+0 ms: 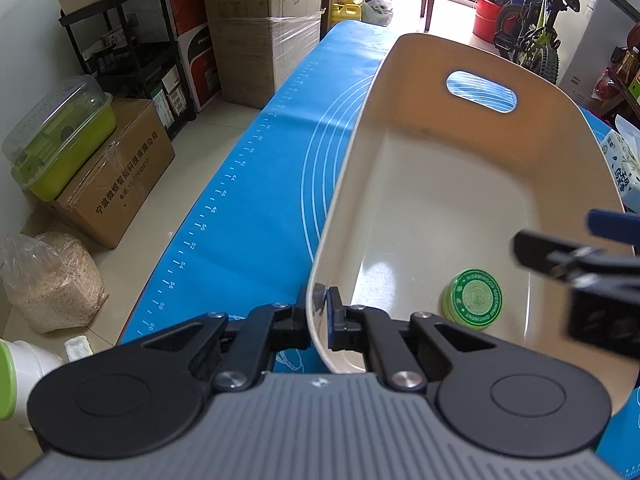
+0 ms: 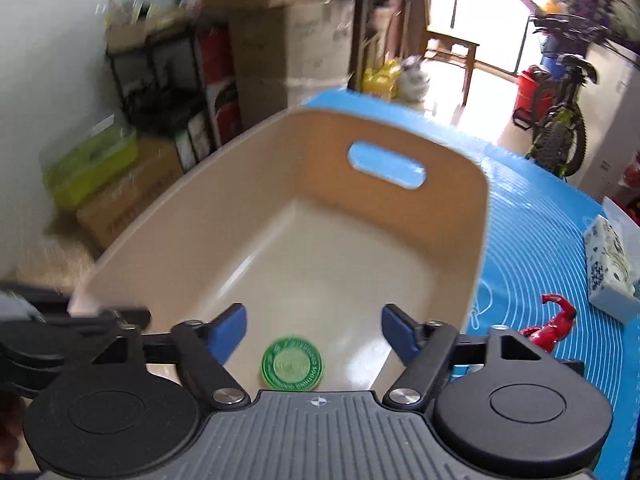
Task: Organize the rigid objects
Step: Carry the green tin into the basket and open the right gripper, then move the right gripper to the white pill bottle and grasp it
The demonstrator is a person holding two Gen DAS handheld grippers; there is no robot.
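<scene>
Along the left wall we see a clear-lidded green box (image 1: 60,136) on a cardboard carton (image 1: 116,176), a bag of grain (image 1: 52,280) on the tiled floor, then black shelving (image 1: 120,48) and tall stacked cartons (image 1: 260,28). Our surface wears a blue measuring mat (image 1: 248,200), and on it stands a beige bin (image 1: 400,208) with a handle slot in its far wall. Our left tool (image 1: 323,300) is pinched narrow on the bin's near left rim, one pad on each side of the wall. A round green tin (image 2: 293,366) lies flat on the bin floor near the front; our right tool (image 2: 313,334) hangs above it, pads wide and clear of it. Right of the bin we see a red toy figure (image 2: 554,322) and a patterned tissue pack (image 2: 610,264) on the mat, a bicycle (image 2: 560,120) beyond.
</scene>
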